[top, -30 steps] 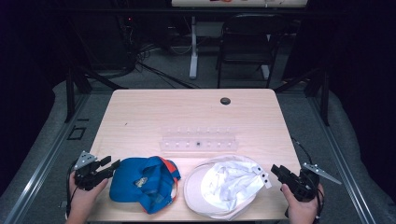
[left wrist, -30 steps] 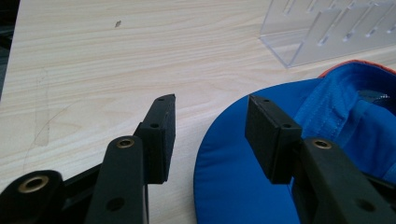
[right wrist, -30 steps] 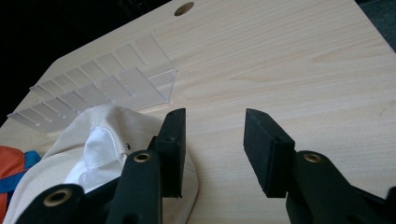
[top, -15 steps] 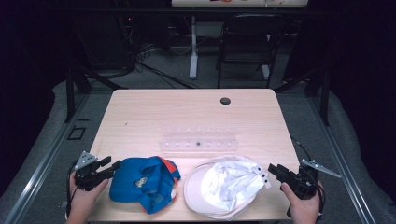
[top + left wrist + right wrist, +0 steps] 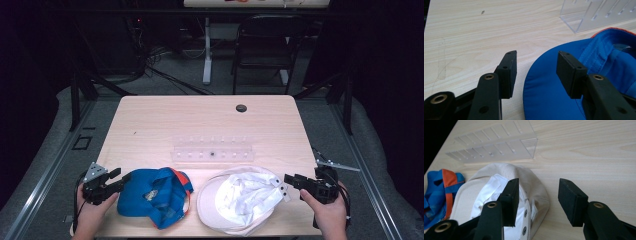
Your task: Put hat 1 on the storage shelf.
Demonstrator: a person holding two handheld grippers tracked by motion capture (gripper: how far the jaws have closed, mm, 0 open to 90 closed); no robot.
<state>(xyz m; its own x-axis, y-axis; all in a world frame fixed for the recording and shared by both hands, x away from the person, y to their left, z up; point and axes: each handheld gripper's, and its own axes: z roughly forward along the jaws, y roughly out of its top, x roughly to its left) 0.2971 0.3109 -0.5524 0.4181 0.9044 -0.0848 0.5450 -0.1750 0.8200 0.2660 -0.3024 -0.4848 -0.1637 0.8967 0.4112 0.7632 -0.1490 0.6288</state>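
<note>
Two caps near the front edge of the wooden table (image 5: 150,125), both upside down, hollow side up. Blue cap (image 5: 155,196) at the left, orange trim at its right edge; in the left gripper view its brim (image 5: 544,95) points toward the gripper, so long axis runs roughly left to right across the table, brim end at the left. White cap (image 5: 242,200) just beside it at the right, the two close together, whether touching cannot be told; beige brim toward the front left, snap strap and crumpled white lining toward the right, long axis again roughly left to right.

Clear acrylic rack (image 5: 212,150) lying just behind both caps, long side across the table, apart from them. Small black disc (image 5: 241,108) well behind, near the far edge.

Left gripper (image 5: 120,181) at the brim of the blue cap, jaws apart and just been widening; in its own view one jaw over bare wood, the other over the brim, edge of the brim between them, pads not pressing. Right gripper (image 5: 286,184) at the strap end of the white cap, jaws wide apart and just been opening, cap edge between them, nothing clamped.

Against the frame a second ago: caps, rack and left hand in the same places; right gripper slightly raised and its jaws plainly wider.
</note>
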